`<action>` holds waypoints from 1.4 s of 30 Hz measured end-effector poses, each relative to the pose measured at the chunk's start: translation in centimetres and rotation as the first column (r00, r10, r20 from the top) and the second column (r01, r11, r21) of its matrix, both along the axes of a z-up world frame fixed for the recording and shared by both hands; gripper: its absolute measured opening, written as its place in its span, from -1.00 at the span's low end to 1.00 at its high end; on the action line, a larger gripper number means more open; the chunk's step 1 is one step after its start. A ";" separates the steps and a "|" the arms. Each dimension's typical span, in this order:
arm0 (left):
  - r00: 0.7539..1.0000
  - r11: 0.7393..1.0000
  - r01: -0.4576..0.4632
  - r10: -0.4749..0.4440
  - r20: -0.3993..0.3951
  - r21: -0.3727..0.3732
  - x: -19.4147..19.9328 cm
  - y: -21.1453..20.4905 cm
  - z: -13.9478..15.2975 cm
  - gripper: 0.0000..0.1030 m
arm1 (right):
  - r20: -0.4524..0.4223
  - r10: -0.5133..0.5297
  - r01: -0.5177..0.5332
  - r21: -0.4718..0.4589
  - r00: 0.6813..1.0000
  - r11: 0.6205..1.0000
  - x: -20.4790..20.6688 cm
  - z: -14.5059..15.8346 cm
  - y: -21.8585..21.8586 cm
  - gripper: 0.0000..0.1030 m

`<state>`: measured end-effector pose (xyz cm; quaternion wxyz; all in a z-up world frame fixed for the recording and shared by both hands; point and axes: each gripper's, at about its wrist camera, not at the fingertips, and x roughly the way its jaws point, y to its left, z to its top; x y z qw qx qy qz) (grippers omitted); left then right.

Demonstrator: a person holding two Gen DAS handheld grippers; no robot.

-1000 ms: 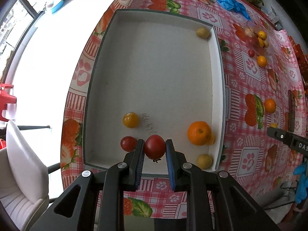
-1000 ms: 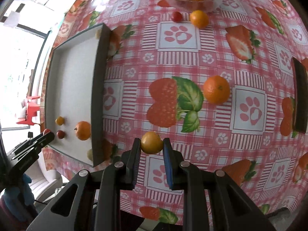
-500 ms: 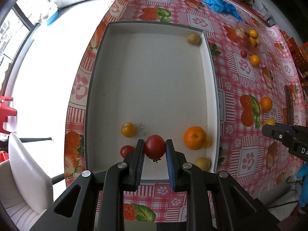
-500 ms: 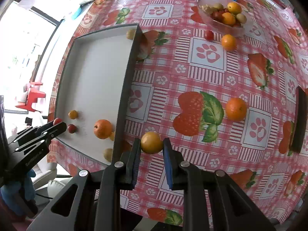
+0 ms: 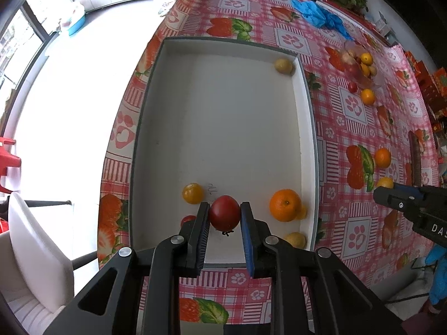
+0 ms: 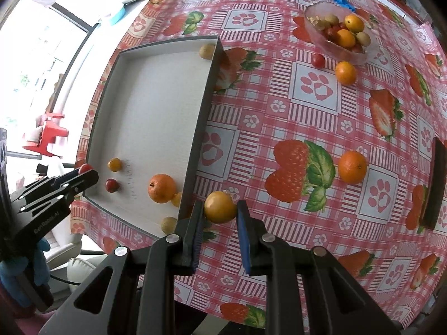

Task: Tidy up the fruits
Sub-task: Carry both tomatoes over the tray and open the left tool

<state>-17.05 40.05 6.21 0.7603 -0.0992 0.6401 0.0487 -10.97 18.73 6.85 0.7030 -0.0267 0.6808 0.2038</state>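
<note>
Above the near end of the white tray (image 5: 156, 128), my left gripper (image 5: 225, 217) pinched a red tomato (image 5: 224, 215) between its pads, stem end hanging down, and I judged I held it there to set it among the fruit gathered at that end. A small red tomato (image 5: 187, 219) lay just to its left near the tray's near-left corner, a yellow-orange tomato (image 5: 192, 193) a little farther in, and an orange (image 5: 285, 205) sat by the right wall, touching a small yellow fruit. My right gripper (image 6: 219, 208) was pinched on a yellow-orange fruit (image 6: 220, 206), poised over the surface (image 6: 279, 128) just outside the tray's right wall, near its near-right corner, which I took as bringing it toward the tray. One pale fruit (image 5: 283, 65) rested alone in the far-right corner. Oranges remained on the surface beside a clear bowl (image 6: 333, 46) of mixed fruit toward the far edge.
</note>
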 end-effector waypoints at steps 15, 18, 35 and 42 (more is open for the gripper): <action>0.998 0.998 -0.065 0.065 0.018 0.000 -1.3 3.3 1.0 -0.55 | -0.026 0.017 -0.017 0.013 1.000 1.000 -0.5 -0.8 1.0 -0.52; 0.995 0.995 -0.094 0.094 0.023 0.009 -1.7 4.5 1.3 -0.55 | -0.029 0.035 -0.034 0.016 0.999 0.999 -0.6 -1.0 1.7 -0.52; 0.999 0.999 -0.045 0.045 0.005 -0.003 0.5 3.3 -0.7 -0.55 | -0.067 0.101 -0.099 0.042 0.993 0.994 1.2 -2.7 7.7 -0.52; 1.000 1.000 -0.018 0.018 -0.011 -0.019 2.6 2.4 -2.0 -0.55 | -0.083 0.125 -0.120 0.054 0.989 0.991 1.6 -3.5 10.1 -0.52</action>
